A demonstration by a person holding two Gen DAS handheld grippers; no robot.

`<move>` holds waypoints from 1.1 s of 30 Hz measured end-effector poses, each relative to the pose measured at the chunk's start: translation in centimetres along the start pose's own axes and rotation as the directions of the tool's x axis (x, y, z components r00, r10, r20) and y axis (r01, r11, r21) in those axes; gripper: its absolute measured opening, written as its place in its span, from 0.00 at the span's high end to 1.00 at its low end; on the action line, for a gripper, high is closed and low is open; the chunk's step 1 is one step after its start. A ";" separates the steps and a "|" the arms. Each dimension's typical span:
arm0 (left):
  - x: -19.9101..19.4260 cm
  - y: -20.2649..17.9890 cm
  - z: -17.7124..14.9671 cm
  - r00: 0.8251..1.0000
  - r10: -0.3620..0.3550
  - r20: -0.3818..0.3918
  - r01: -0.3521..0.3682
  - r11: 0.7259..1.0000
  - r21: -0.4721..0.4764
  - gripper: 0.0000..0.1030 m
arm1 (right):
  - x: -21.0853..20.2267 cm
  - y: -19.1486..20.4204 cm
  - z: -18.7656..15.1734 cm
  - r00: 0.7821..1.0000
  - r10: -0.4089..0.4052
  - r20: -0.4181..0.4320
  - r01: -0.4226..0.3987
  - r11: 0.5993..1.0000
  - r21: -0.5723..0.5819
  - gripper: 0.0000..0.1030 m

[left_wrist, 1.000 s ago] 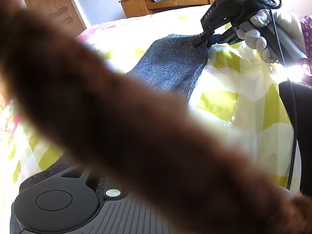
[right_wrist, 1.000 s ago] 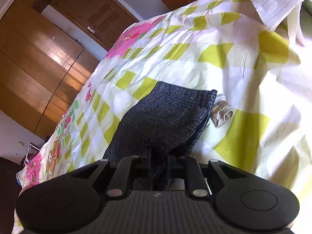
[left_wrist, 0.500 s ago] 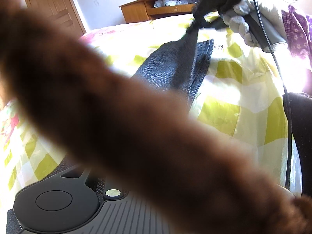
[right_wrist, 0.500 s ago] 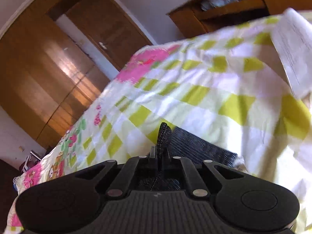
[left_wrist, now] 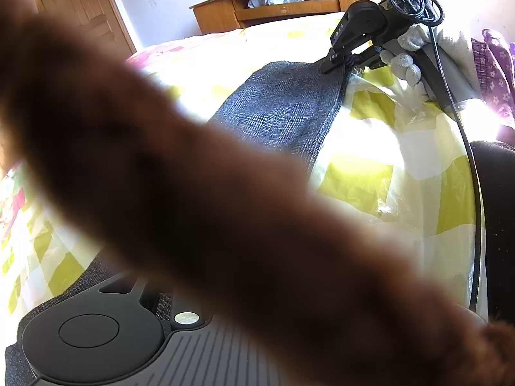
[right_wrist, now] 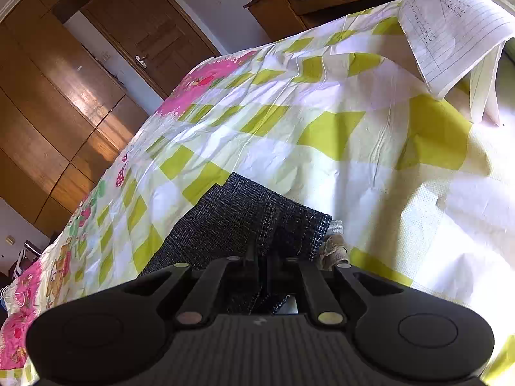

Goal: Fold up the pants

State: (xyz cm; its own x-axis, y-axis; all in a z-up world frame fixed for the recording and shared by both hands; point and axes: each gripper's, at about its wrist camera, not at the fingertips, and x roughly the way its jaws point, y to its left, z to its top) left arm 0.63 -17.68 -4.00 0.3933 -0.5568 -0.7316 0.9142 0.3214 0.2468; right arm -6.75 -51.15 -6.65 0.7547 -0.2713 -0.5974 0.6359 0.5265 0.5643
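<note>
Where sunlight falls on the bed (right_wrist: 322, 135) with its yellow-checked sheet, the grey pants (left_wrist: 289, 109) lie flat, the right gripper (left_wrist: 346, 64) clenched on their far corner. Whether the left gripper (left_wrist: 154, 292) is clenched is hidden by a brown blur. A wooden wardrobe (right_wrist: 58, 103) lines the wall.

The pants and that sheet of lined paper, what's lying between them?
Only bare checked bedspread separates the pants from the paper, as the right wrist view shows.

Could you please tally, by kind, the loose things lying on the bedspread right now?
Pants: 1
Lined paper sheets: 1
Small beige crumpled item, kind unclear: 1
Total: 3
</note>
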 end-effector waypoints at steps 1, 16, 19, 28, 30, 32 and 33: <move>0.0 0.0 0.0 1.000 0.002 0.001 -0.002 1.000 0.001 0.65 | -0.1 0.1 0.1 1.000 -0.001 0.005 0.001 1.000 -0.009 0.79; 0.7 -0.3 0.9 0.999 0.035 0.010 -0.036 0.999 0.019 0.64 | -0.6 -1.2 1.0 1.000 0.018 0.023 -0.019 0.998 0.061 0.80; 1.1 -0.8 0.3 0.999 0.045 0.004 -0.045 0.998 0.037 0.66 | -0.7 -1.6 0.4 0.999 0.020 0.026 -0.021 0.998 0.051 0.80; 0.8 -0.2 0.2 0.998 0.055 0.000 -0.055 0.998 0.020 0.63 | -3.1 -2.4 0.8 1.000 0.015 0.002 -0.015 0.997 0.075 0.75; 0.7 -0.1 -0.2 0.998 0.055 0.001 -0.055 0.998 0.011 0.63 | -3.8 -3.0 0.6 0.999 0.026 -0.022 -0.023 0.994 0.107 0.73; 0.5 -0.1 -0.3 0.998 0.055 0.002 -0.055 0.998 0.002 0.63 | -4.1 -3.1 0.1 0.999 0.030 -0.041 -0.025 0.993 0.117 0.69; 0.4 -0.1 -0.4 0.999 0.054 0.003 -0.054 0.999 0.000 0.63 | -4.0 -3.2 -0.1 0.998 0.032 -0.060 -0.024 0.992 0.123 0.67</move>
State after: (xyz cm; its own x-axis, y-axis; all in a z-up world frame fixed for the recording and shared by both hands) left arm 0.71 -17.65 -4.58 0.4428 -0.5409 -0.7151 0.8915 0.3510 0.2866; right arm -11.82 -51.63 -6.10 0.7637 -0.2057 -0.6119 0.6323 0.4294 0.6448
